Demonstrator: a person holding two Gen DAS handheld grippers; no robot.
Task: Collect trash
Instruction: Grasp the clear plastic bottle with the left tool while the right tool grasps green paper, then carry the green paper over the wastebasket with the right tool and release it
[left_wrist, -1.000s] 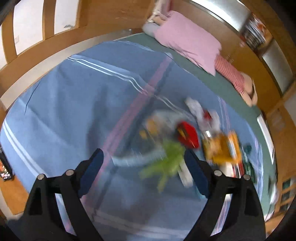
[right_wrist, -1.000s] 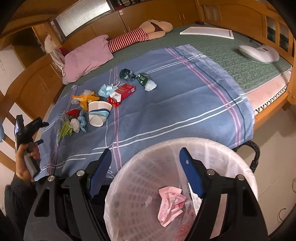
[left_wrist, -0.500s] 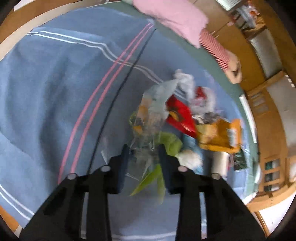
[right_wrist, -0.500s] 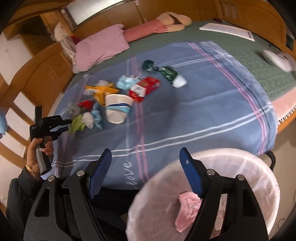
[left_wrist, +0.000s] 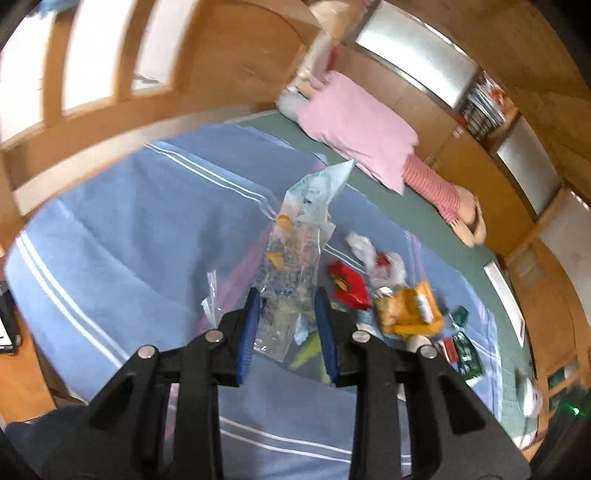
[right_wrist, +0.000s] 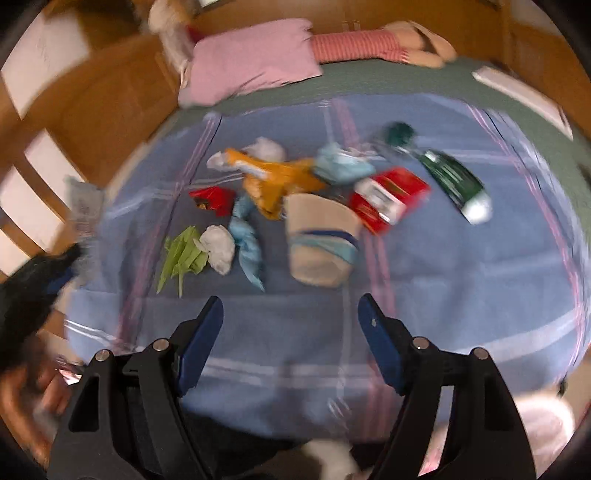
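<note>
My left gripper (left_wrist: 286, 295) is shut on a clear plastic bag (left_wrist: 303, 229) and holds it above the blue blanket (left_wrist: 147, 221); the bag stands up between the pads. In the right wrist view that bag (right_wrist: 83, 206) shows as a blur at the left edge. My right gripper (right_wrist: 290, 301) hangs open over the blanket with nothing between its fingers. Just beyond it lies a paper cup (right_wrist: 321, 240) on its side. To the cup's left are a light blue wrapper (right_wrist: 247, 243), a white tissue ball (right_wrist: 219, 249) and a green wrapper (right_wrist: 183, 254).
More trash lies further back: an orange bag (right_wrist: 273, 181), a red box (right_wrist: 388, 195), a small red wrapper (right_wrist: 212, 197) and a green-and-white tube (right_wrist: 458, 184). A pink pillow (right_wrist: 251, 70) sits at the bed's head. Wooden bed rails (left_wrist: 110, 122) run along the left side.
The left gripper shut on the clear bag and lifted it off the blanket. The right gripper swung away from above the white bin to over the blanket, facing the trash pile.
</note>
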